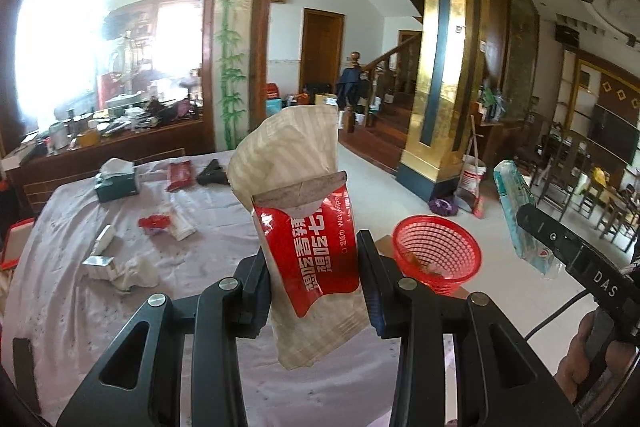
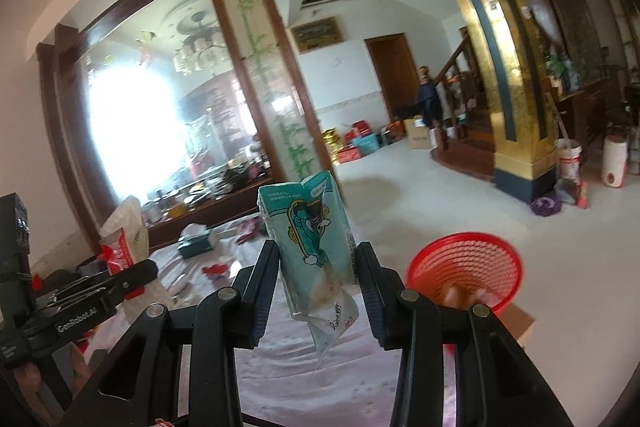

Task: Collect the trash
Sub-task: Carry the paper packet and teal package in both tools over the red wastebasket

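Note:
My left gripper (image 1: 316, 267) is shut on a beige and red wet-wipe packet (image 1: 308, 227), held upright above the table; the same packet shows at the left of the right wrist view (image 2: 124, 231). My right gripper (image 2: 318, 267) is shut on a teal snack wrapper (image 2: 312, 239), also held up in the air; it appears at the right of the left wrist view (image 1: 516, 211). A red mesh basket (image 1: 436, 251) stands on a cardboard box at the table's right edge, with some trash inside, just right of both grippers (image 2: 466, 271).
On the lilac tablecloth (image 1: 80, 307) lie a crumpled tissue with a foil box (image 1: 120, 267), a red scrap and white wrapper (image 1: 168, 223), a green tissue box (image 1: 116, 183), a red packet (image 1: 180, 175) and a black tool (image 1: 212, 173). White tiled floor lies beyond.

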